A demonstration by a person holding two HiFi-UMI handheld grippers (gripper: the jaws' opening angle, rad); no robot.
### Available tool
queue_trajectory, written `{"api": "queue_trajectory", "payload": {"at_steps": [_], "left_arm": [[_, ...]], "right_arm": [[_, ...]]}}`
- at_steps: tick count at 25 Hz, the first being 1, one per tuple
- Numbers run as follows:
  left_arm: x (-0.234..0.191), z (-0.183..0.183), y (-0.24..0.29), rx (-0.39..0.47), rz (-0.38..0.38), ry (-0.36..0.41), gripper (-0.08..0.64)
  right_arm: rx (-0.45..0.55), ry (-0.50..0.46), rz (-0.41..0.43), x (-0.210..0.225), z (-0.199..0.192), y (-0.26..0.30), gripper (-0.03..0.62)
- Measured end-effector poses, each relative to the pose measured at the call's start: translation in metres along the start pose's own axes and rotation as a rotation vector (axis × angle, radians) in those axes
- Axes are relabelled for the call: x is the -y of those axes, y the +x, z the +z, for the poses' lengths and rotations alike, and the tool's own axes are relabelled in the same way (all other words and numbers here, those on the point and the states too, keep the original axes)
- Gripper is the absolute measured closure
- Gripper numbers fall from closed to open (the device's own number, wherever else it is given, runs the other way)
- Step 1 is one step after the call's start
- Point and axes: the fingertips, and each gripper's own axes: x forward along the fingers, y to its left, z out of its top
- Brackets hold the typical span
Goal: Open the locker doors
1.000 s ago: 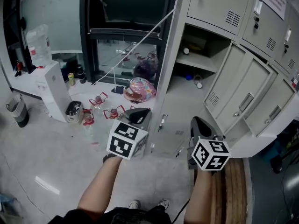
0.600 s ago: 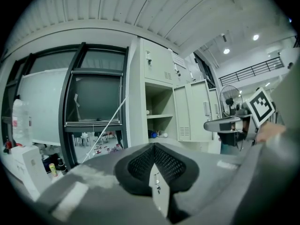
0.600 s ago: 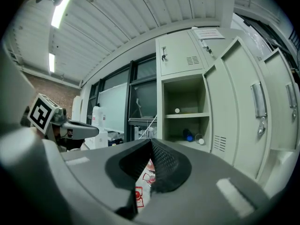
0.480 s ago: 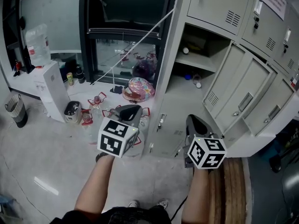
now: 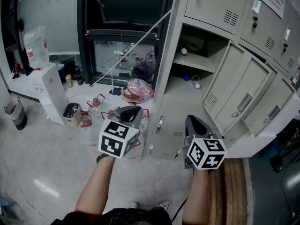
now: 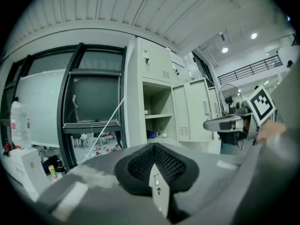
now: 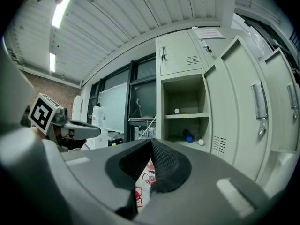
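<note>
The grey locker bank (image 5: 213,6) fills the right of the head view. One compartment (image 5: 194,62) stands open with a shelf and small items inside, and two doors (image 5: 234,95) hang open beside it. Below it a lower door (image 5: 165,125) with a latch is closed. My left gripper (image 5: 135,111) and right gripper (image 5: 191,122) are held side by side in front of that lower door, apart from it. In the left gripper view the left gripper's (image 6: 153,146) pads meet with nothing gripped. The right gripper's (image 7: 151,142) pads also meet, empty, facing the open compartment (image 7: 183,116).
On the floor to the left lie several red-handled bottles (image 5: 98,108) and a pink round container (image 5: 138,89). A white water dispenser (image 5: 49,90) and a small bin (image 5: 14,111) stand further left. A wooden board (image 5: 234,186) lies at the lower right.
In the head view the left gripper has drifted a little to the left. The right gripper and the locker doors look the same.
</note>
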Motion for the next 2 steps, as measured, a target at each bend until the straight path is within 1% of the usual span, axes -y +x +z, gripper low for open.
{"api": "queue_trajectory", "payload": {"at_steps": [2], "left_arm": [[-0.0005, -0.0007, 0.0013, -0.004, 0.0, -0.004, 0.557]], "right_arm": [[0.0, 0.001, 0.002, 0.0003, 0.0004, 0.0017, 0.592]]}}
